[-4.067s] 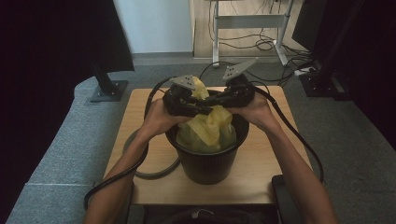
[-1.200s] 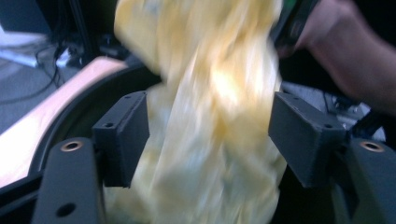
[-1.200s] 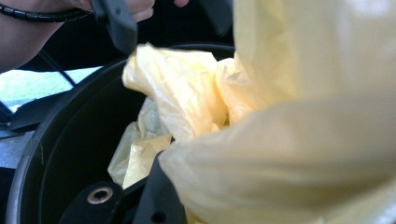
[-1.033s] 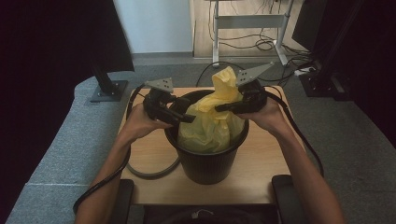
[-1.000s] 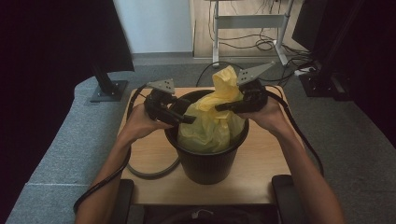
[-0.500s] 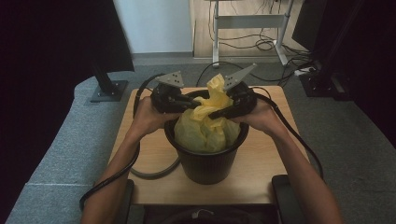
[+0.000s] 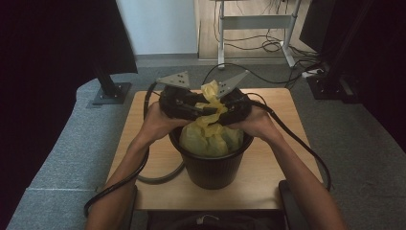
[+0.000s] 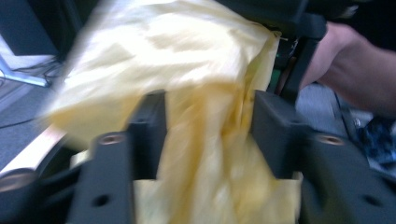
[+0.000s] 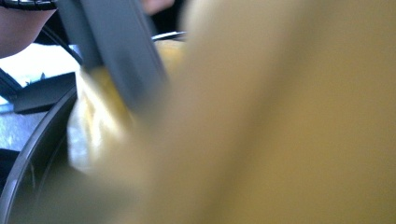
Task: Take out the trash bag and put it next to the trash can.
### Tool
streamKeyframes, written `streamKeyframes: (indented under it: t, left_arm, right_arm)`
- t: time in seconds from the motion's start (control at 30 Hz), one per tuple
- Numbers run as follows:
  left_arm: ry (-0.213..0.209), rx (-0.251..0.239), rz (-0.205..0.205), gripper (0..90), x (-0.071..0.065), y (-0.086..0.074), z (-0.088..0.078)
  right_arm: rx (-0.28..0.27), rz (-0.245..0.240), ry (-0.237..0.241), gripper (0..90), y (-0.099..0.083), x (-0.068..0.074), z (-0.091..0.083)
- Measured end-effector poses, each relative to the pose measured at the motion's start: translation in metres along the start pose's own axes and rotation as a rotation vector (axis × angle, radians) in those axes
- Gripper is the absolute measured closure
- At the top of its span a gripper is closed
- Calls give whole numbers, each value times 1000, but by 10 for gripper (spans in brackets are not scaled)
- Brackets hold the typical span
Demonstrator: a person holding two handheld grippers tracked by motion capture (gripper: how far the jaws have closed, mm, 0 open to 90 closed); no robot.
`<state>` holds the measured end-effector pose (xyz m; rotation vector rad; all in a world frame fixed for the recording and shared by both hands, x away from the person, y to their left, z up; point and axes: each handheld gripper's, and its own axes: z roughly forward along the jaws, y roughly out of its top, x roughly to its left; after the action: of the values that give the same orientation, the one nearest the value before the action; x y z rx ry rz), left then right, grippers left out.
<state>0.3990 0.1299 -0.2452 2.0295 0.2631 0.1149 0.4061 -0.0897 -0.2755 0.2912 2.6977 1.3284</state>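
High view shows a black bucket (image 7: 210,160) standing on a small wooden counter (image 7: 268,187), and a yellow bag (image 7: 210,136) lines the bucket and bulges above its rim. Both grippers meet over the bucket, the left gripper (image 7: 194,108) and the right gripper (image 7: 225,111) face each other, and the gathered top of the bag rises between them. This twisted neck points up and a little away from the person, so the long axis of the bag is close to upright. A grey cable (image 7: 160,177) lies in a loop on the counter to the left of the bucket. Behind the counter stand a dark monitor foot (image 7: 111,92) on the grey floor and a metal desk frame (image 7: 256,21) with wires under it.

Left gripper view shows the bag (image 8: 201,130) passing between the two black jaws; they have just been opening, they stand apart, and the plastic hangs loose between them. The picture is blurred. The right hand (image 8: 348,65) is seen behind the bag.

Right gripper view is very blurred, the bag (image 9: 280,116) covers most of it from close, and the rim of the bucket (image 9: 32,154) curves at the left. The hands and the plastic hide the right jaws, so I cannot tell if they clamp the bag.
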Motion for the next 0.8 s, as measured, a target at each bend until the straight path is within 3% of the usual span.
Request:
streamKeyframes:
  t: [0.1, 0.2, 0.3, 0.37, 0.5, 0.57, 0.67, 0.7, 0.73, 0.8]
  left_arm:
    - [-1, -6, -27, 334, 4, -9, -17]
    - [-61, 15, -53, 284, 4, -19, -22]
    - [-49, 109, -32, 272, -1, -25, -13]
    - [11, 217, 6, 275, -3, -27, -2]
    - [79, 343, 0, 465, 2, -29, 8]
    - [112, 379, -4, 627, 8, -30, 8]
    - [127, 364, -2, 813, 15, -28, 8]
    - [137, 329, 5, 859, 16, -26, 7]
    - [123, 299, -6, 877, 17, -23, 7]
    - [95, 254, -7, 884, 16, -17, 6]
  right_arm:
    - [-16, 26, -27, 753, -6, -4, -11]
    - [-34, 55, -74, 754, -10, -8, -23]
    - [-53, 86, -110, 753, -12, -12, -31]
    - [-66, 97, -118, 753, -12, -13, -34]
    - [-103, 106, -97, 753, -11, -12, -40]
    - [-121, 109, -69, 753, -11, -11, -44]
    - [-136, 111, -14, 753, -11, -10, -47]
    - [-128, 106, 6, 752, -11, -9, -45]
    - [-111, 100, 26, 749, -10, -9, -42]
    - [-75, 89, 21, 706, -10, -8, -35]
